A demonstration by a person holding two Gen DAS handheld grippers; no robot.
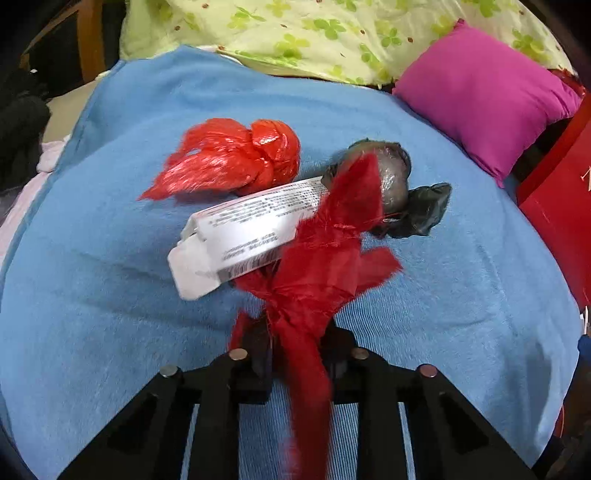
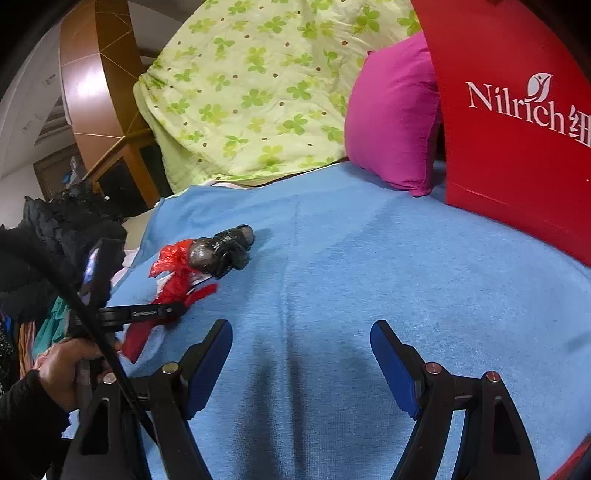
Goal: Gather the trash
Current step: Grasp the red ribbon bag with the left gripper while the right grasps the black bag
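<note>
My left gripper point(image 1: 295, 332) is shut on a dark red shredded plastic scrap point(image 1: 321, 266) and holds it over the blue blanket point(image 1: 110, 295). Behind the scrap lie a white printed carton point(image 1: 236, 236), a knotted bright red plastic bag point(image 1: 236, 158) and a knotted black bag point(image 1: 399, 192). In the right wrist view the left gripper point(image 2: 173, 312) with its red scrap point(image 2: 177, 284) sits at the left, next to the black bag point(image 2: 221, 251). My right gripper point(image 2: 301, 354) is open and empty above bare blanket point(image 2: 351, 258).
A red paper bag marked Nilrich point(image 2: 517, 122) stands at the right, also at the right edge of the left wrist view point(image 1: 561, 195). A magenta pillow point(image 1: 484, 99) and a green flowered quilt point(image 1: 314, 33) lie behind. Dark clothes point(image 2: 55, 229) lie left.
</note>
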